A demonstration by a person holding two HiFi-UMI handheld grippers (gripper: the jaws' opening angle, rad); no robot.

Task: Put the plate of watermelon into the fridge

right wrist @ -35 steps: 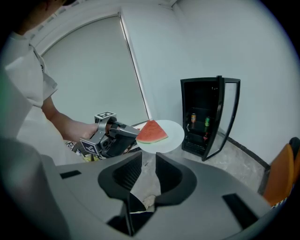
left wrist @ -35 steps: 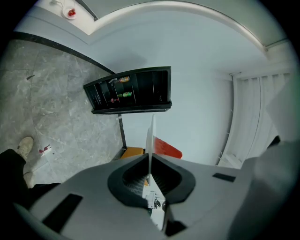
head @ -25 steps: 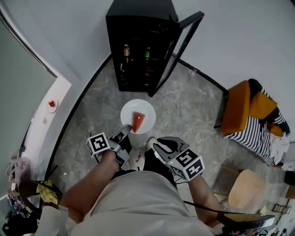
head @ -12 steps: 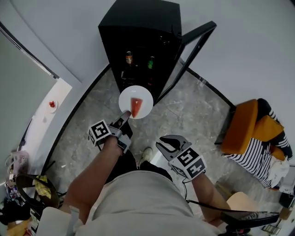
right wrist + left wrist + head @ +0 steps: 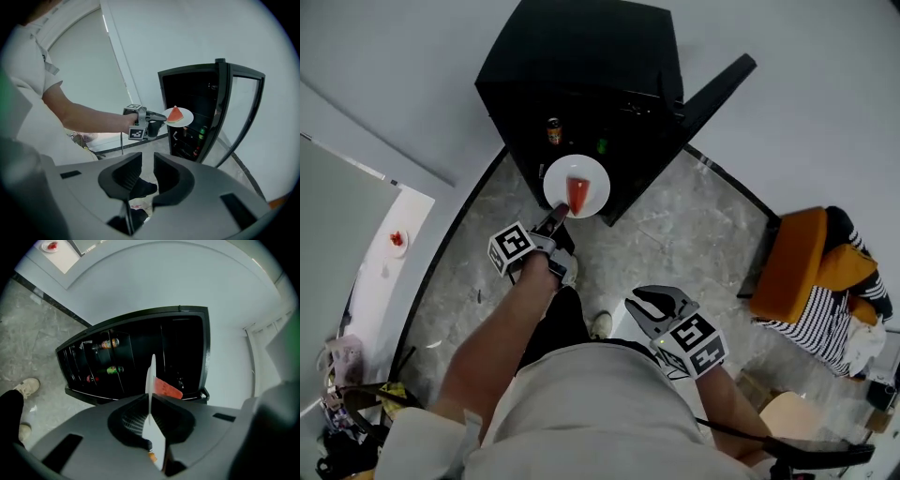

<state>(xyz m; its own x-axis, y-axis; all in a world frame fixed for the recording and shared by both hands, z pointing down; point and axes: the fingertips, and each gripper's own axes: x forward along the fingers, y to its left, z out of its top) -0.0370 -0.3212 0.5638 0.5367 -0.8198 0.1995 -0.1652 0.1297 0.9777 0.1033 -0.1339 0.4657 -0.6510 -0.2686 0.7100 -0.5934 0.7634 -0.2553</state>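
Over the last second the left gripper [image 5: 555, 217] has been carrying the plate [image 5: 598, 187] forward, from above the grey floor [image 5: 675, 234] short of the fridge [image 5: 581, 56] up to its open front. The right gripper [image 5: 658, 302] has been staying back by the person's body.

Nearest, the right gripper is hanging low in front of the torso, its 2 jaws standing a little apart with nothing between them.

Farther out, the left arm is reaching forward at full stretch. The left gripper's jaws are pressing together on the near edge of the white plate, which the left gripper view is showing edge-on [image 5: 150, 376]. The plate is being held level. 1 red watermelon slice [image 5: 577, 194] is lying on the middle of the plate, its narrow end pointing toward the pinched edge.

The plate is hovering at the fridge's open front, at the height of the upper shelves, and it is not resting on any shelf; whether it is already past the front edge I cannot tell.

Beyond it, the black fridge is standing against the white wall with its glass door [image 5: 712, 89] swung wide to the right. 2 bottles are showing on its shelves, 1 with an orange label [image 5: 553, 129] and 1 green [image 5: 602, 145].

Off to the right, well apart from the fridge, an orange chair [image 5: 797, 253] is standing with striped cloth [image 5: 825, 323] draped over it.
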